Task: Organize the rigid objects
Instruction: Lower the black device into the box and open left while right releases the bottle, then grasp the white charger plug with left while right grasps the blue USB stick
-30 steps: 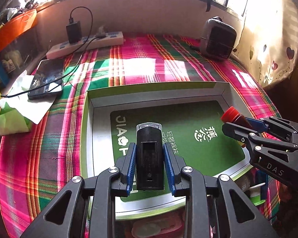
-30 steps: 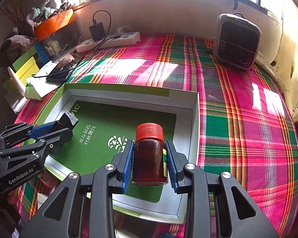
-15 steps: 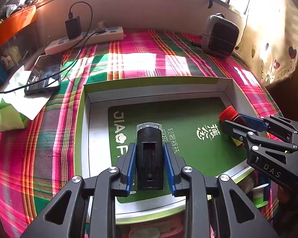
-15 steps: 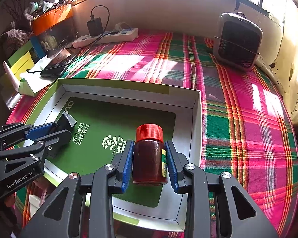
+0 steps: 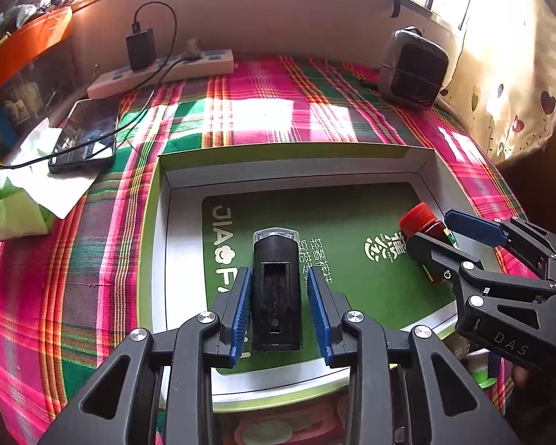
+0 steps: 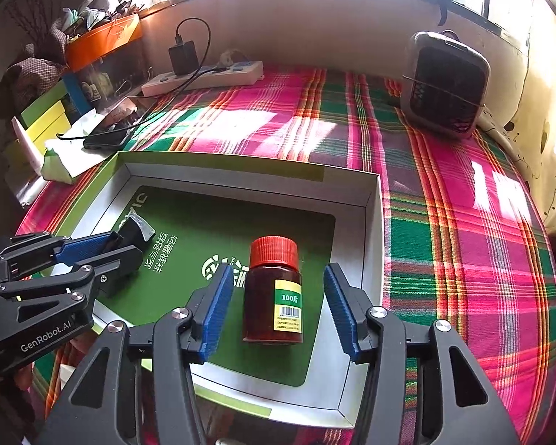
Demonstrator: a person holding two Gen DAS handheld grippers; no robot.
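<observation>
Both objects appeared to have reached their destination, a shallow green-and-white cardboard box lid (image 6: 370,200) lying open-side up on the pink-and-green plaid cloth (image 6: 444,222). In my judgement the placing step was nearly complete and only the release and withdrawal remained. Whether other items awaited sorting could not be told from these views.

In the right wrist view, the right gripper (image 6: 276,311) was opening its jaws. Its blue ribbed pads (image 6: 215,307) stood clear of the brown glass pill bottle with a red ribbed screw cap and yellow-green label (image 6: 272,293). The bottle stood between them, upright on the lid's green printed floor, near the lid's 4 o'clock corner. Visible gaps lay on both sides, so nothing was being squeezed.

In the left wrist view, the left gripper (image 5: 280,307) was also opening, though less far. The black plastic block-shaped device with a clear cap at its far end (image 5: 276,289) sat between its blue pads (image 5: 241,307) with only thin slivers of space showing, toward the lid's 7 o'clock side. It seemed to rest on the lid floor rather than hang in the grip.

Seen from the left gripper, the bottle lay at about 2 o'clock, well apart from the black device.
</observation>
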